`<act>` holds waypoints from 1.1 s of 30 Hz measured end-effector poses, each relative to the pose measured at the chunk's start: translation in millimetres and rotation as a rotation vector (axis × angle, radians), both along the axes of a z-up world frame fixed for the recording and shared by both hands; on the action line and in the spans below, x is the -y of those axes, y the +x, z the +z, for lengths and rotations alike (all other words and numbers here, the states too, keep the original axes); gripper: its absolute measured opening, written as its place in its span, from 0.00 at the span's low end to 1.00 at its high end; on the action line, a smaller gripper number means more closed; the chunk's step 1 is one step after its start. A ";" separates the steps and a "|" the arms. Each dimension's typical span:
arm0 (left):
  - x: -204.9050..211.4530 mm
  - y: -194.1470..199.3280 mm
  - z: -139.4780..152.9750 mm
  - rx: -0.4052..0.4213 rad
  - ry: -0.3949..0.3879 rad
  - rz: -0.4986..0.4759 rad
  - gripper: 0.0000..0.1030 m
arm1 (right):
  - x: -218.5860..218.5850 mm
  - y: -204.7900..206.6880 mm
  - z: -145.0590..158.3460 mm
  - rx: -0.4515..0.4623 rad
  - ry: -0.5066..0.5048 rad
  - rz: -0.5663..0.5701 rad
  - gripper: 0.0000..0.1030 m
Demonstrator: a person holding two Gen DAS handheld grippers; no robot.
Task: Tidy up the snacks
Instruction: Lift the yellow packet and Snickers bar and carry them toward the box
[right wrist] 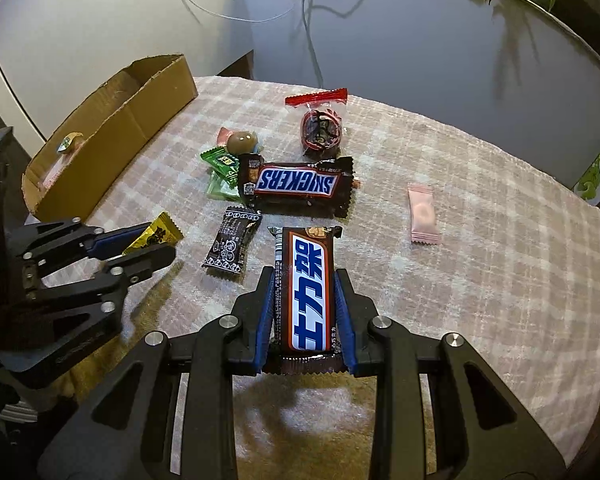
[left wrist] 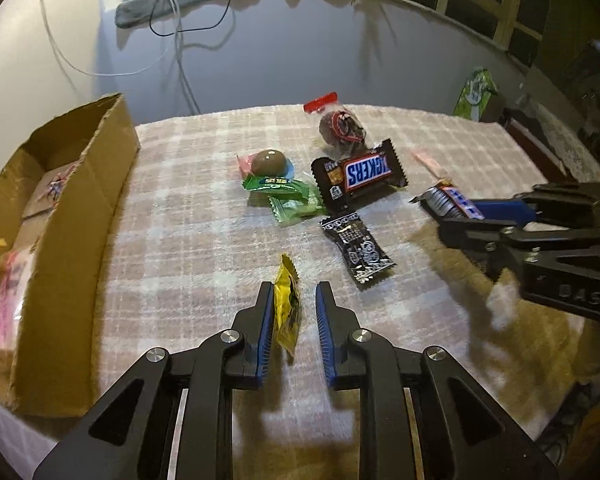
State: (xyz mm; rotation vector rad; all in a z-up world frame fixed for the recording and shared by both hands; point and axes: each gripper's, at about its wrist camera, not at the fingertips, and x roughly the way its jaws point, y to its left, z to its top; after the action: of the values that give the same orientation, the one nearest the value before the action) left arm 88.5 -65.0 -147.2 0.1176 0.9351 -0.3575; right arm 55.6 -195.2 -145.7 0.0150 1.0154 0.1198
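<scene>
1. Low at centre frame, right gripper reaches level over the surface, jaws clamped on a chocolate bar.
2. Lower centre, left gripper points forward, jaws apart; yellow candy touches one pad.

A pink-and-white checked cloth covers the supporting surface. At left on it stands an open cardboard box. Mid-frame lie a Snickers bar, green sachets, a brown egg-shaped sweet, a red-topped clear bag and a black sachet; a pink sachet lies apart at right.
</scene>
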 end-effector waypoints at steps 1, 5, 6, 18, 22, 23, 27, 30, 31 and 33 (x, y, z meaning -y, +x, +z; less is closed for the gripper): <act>1.3 0.3 -2.2 -0.001 0.006 -0.005 0.18 | 1.0 -0.5 0.0 0.001 0.002 -0.003 0.29; 2.5 -2.9 -3.7 0.021 0.018 -0.007 0.09 | 6.6 -1.4 -1.2 0.002 0.006 -0.012 0.29; 0.8 -3.1 -3.4 0.020 0.010 0.001 0.09 | 7.6 -1.2 -1.8 0.001 0.007 -0.013 0.29; -24.6 -11.0 27.6 0.052 -0.079 0.043 0.09 | -4.2 3.1 14.8 0.028 0.011 0.003 0.29; -37.5 -13.3 40.7 0.080 -0.092 0.057 0.09 | -21.5 10.8 26.2 0.048 0.005 0.028 0.29; -41.6 -13.8 44.6 0.089 -0.095 0.063 0.09 | -27.6 13.4 28.9 0.052 0.005 0.038 0.29; -60.5 -13.4 61.5 0.124 -0.112 0.091 0.09 | -47.7 22.1 38.1 0.069 0.004 0.071 0.28; -76.0 -12.2 71.9 0.149 -0.118 0.116 0.09 | -63.9 30.6 45.0 0.082 0.009 0.096 0.29; -80.2 -12.5 74.4 0.155 -0.117 0.123 0.09 | -70.9 35.0 48.1 0.088 0.010 0.108 0.29; -89.9 -11.2 79.3 0.170 -0.116 0.142 0.09 | -78.7 41.0 51.0 0.096 0.012 0.121 0.29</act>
State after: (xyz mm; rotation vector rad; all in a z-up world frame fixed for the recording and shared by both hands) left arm 77.3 24.9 -67.9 -0.0242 0.7478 -0.2650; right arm 96.6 -116.5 -94.7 -0.0412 0.9196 0.2352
